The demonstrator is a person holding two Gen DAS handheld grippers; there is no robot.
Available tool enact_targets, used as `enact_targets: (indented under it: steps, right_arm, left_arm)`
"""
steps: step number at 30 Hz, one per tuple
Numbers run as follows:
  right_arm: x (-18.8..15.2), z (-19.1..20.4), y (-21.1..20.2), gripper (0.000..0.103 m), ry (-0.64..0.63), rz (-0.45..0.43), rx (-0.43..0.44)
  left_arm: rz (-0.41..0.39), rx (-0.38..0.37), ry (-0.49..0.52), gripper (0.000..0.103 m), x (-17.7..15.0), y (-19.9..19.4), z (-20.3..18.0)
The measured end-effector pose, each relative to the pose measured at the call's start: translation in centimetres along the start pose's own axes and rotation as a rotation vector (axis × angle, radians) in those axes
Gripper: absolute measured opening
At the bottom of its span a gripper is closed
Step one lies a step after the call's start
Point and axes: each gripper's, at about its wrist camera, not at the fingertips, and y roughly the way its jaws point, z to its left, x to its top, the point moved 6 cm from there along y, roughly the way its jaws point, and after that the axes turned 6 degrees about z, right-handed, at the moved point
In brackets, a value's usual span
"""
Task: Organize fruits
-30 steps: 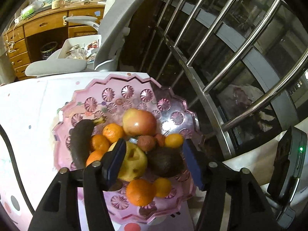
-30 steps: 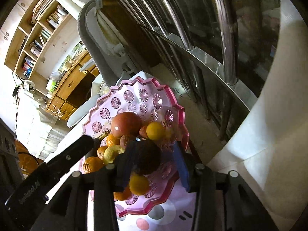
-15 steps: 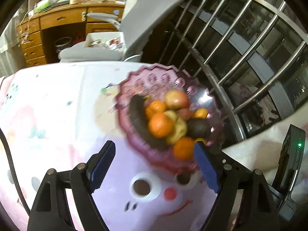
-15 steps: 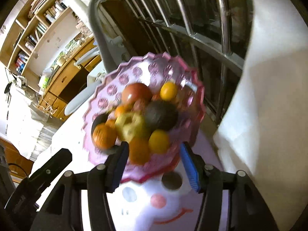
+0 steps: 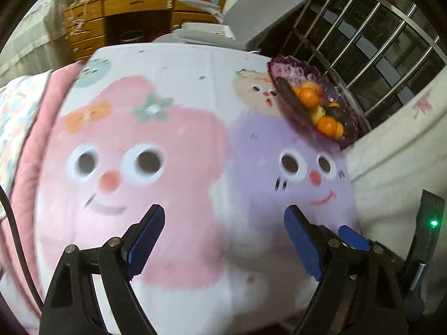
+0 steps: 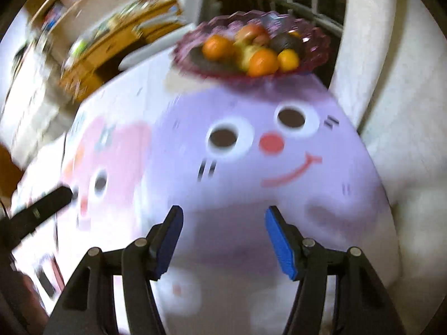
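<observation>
A pink scalloped glass fruit plate (image 5: 285,68) sits at the far right corner of the table; it also shows in the right wrist view (image 6: 321,42). It holds oranges (image 6: 262,61), an apple (image 6: 251,32), a dark avocado (image 6: 286,42), a yellow fruit and a dark long fruit (image 5: 287,92). My left gripper (image 5: 223,234) is open and empty, well back from the plate over the cartoon tablecloth. My right gripper (image 6: 223,231) is open and empty, also far short of the plate.
The table wears a cloth with a pink face (image 5: 125,153) and a purple face (image 6: 251,145). A metal railing (image 5: 377,36) stands behind the plate. A grey chair (image 5: 251,8) and a wooden desk (image 5: 125,14) lie beyond. A white cushion (image 6: 391,83) borders the right side.
Both grippers have pulled back from the plate, which now looks small and far away. Both have opened wider and hold nothing; the fruits stay on the plate.
</observation>
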Motion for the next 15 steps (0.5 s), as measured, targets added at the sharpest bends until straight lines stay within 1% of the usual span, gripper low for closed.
enact_targets:
  steps: [1, 3, 4, 5, 8, 11, 13, 15]
  right_arm:
    - [-0.9, 0.4, -0.8, 0.062, -0.035, 0.018, 0.001]
    - [-2.5, 1.4, -3.3, 0.078, -0.118, 0.025, 0.004]
    - [-3.1, 2.0, -5.0, 0.09, -0.173, 0.024, 0.005]
    - [-3.4, 2.5, -6.4, 0.094, -0.211, 0.015, 0.009]
    - [-3.5, 3.9, -10.9, 0.095, -0.294, -0.01, 0.05]
    - [-3.2, 5.5, -14.7, 0.096, -0.337, -0.032, 0.088]
    - [-3.3, 6.3, -16.7, 0.098, -0.341, -0.036, 0.122]
    - [-3.7, 6.6, -18.3, 0.098, -0.315, -0.031, 0.174]
  left_arm:
    - [0.015, -0.001, -0.008, 0.086, -1.0, -1.1, 0.3]
    - [0.019, -0.016, -0.014, 0.086, -2.5, -3.9, 0.3]
    - [0.012, -0.01, -0.014, 0.086, -2.9, -5.3, 0.1]
    - [0.0, 0.003, -0.007, 0.086, -3.2, -6.9, -0.2]
    - [-0.035, 0.051, 0.024, 0.086, -3.4, -10.6, -1.4]
    - [-0.08, 0.048, 0.041, 0.086, -3.3, -14.1, -2.3]
    - [-0.113, 0.055, 0.06, 0.087, -3.3, -15.7, -2.9]
    - [-0.149, 0.077, 0.073, 0.093, -3.7, -17.3, -3.7]
